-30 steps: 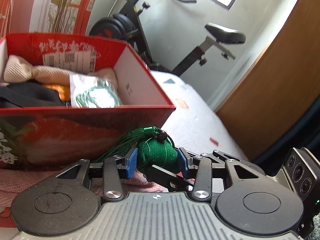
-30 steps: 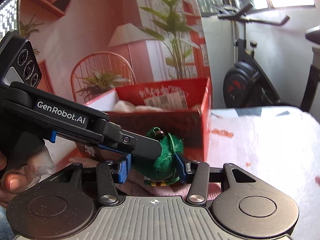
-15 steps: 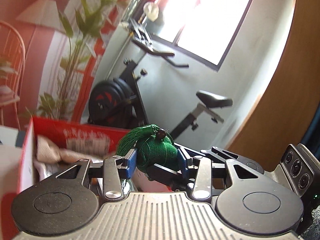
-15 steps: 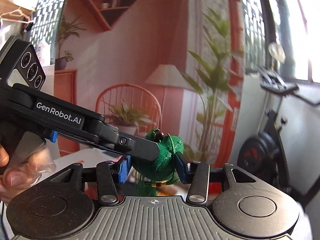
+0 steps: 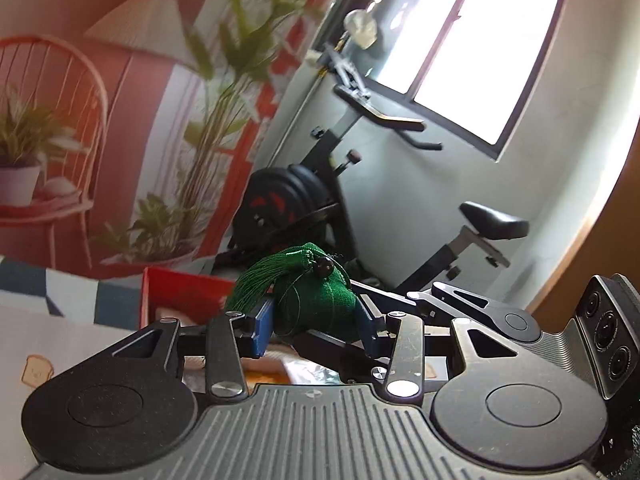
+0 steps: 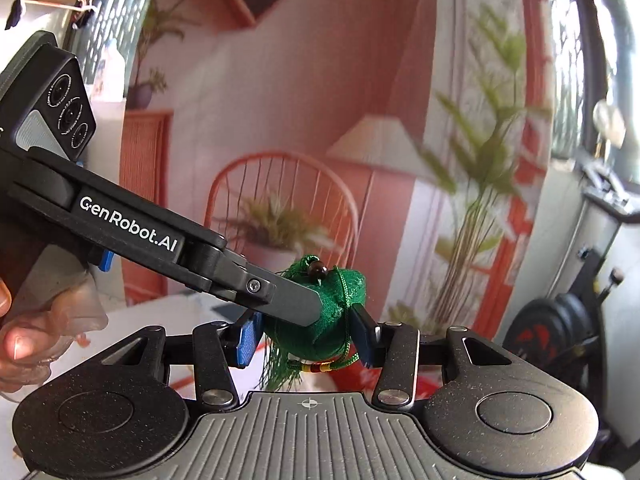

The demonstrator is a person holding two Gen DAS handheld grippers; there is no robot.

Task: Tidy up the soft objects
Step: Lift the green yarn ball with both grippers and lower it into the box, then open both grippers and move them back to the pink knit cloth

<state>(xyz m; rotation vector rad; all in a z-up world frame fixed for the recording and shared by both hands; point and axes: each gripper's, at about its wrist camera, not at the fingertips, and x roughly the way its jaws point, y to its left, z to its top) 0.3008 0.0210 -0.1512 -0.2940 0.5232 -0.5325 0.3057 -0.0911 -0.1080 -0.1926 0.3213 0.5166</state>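
A green fabric pouch [image 5: 320, 308] with a tassel and a dark bead sits between the blue pads of my left gripper [image 5: 316, 326], which is shut on it. The same pouch [image 6: 340, 312] sits between the pads of my right gripper [image 6: 306, 340], also shut on it. Both grippers hold it together in the air, crossing each other. The red cardboard box [image 5: 176, 292] shows low behind the pouch in the left wrist view, mostly hidden by the gripper.
An exercise bike [image 5: 320, 184] stands by the wall under a window. A wall mural with a chair, lamp and plants [image 6: 360, 160] fills the background. A patterned cloth surface [image 5: 48, 340] lies at lower left. A wooden panel [image 5: 600, 240] is at right.
Both grippers, still shut on the pouch, have lifted it from beside the box front to well above it; the box dropped low in view and both views tilted upward.
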